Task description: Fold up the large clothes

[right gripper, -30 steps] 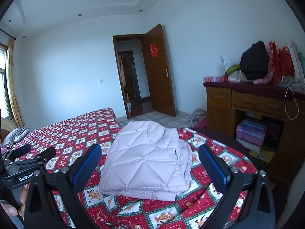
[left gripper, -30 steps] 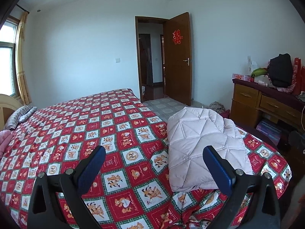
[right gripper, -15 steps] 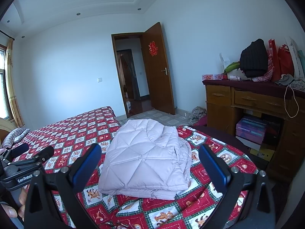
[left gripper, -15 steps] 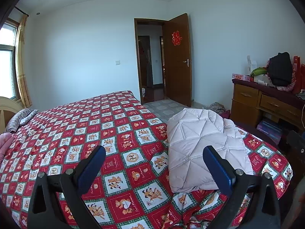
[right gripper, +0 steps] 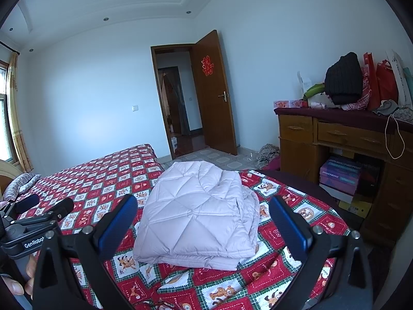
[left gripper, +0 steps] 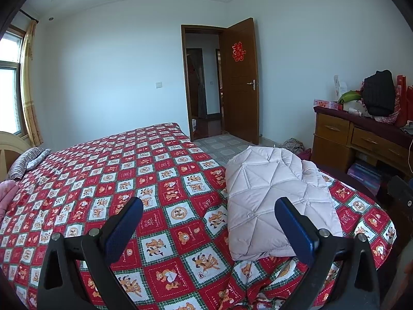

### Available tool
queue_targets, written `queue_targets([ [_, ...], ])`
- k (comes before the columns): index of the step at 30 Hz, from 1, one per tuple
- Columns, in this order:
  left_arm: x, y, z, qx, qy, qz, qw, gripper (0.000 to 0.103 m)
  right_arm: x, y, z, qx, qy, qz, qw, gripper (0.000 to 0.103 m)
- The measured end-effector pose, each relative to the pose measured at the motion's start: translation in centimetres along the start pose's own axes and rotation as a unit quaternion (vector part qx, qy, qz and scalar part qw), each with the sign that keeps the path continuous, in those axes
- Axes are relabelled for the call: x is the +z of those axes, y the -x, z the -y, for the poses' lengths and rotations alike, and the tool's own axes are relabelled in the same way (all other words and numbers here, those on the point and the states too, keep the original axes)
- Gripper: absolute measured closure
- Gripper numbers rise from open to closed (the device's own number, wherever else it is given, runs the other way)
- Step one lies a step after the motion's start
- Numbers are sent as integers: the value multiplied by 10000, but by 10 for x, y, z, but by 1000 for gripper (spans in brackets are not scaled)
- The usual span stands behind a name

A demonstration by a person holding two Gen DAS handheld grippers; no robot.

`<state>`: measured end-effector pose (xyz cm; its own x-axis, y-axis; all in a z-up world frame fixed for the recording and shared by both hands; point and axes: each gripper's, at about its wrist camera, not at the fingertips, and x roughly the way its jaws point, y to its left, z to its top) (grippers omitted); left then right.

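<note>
A pale pink quilted jacket (left gripper: 273, 193) lies folded in a compact stack on the bed's near right corner; it also shows in the right wrist view (right gripper: 198, 214). My left gripper (left gripper: 207, 223) is open and empty, held above the bedspread to the left of the jacket. My right gripper (right gripper: 204, 222) is open and empty, held above and in front of the jacket, apart from it. The left gripper (right gripper: 44, 208) shows at the left edge of the right wrist view.
The bed (left gripper: 103, 180) has a red checked cartoon bedspread. A striped pillow (left gripper: 25, 159) lies at its far left. A wooden desk (right gripper: 335, 139) piled with bags and clothes stands on the right. An open door (right gripper: 214, 95) is beyond the bed.
Both grippers have risen and drawn back slightly from the bed, so the views tilt up a little. The jacket has not moved.
</note>
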<state>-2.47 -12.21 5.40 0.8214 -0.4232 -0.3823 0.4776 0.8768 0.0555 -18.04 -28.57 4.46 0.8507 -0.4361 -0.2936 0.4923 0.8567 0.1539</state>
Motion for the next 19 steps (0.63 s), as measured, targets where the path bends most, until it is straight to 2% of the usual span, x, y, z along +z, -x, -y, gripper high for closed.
queue_targets([
  [19, 0, -1, -1, 7, -9, -6, 10000, 1, 0, 0, 0, -5, -3, 0, 10000, 0],
])
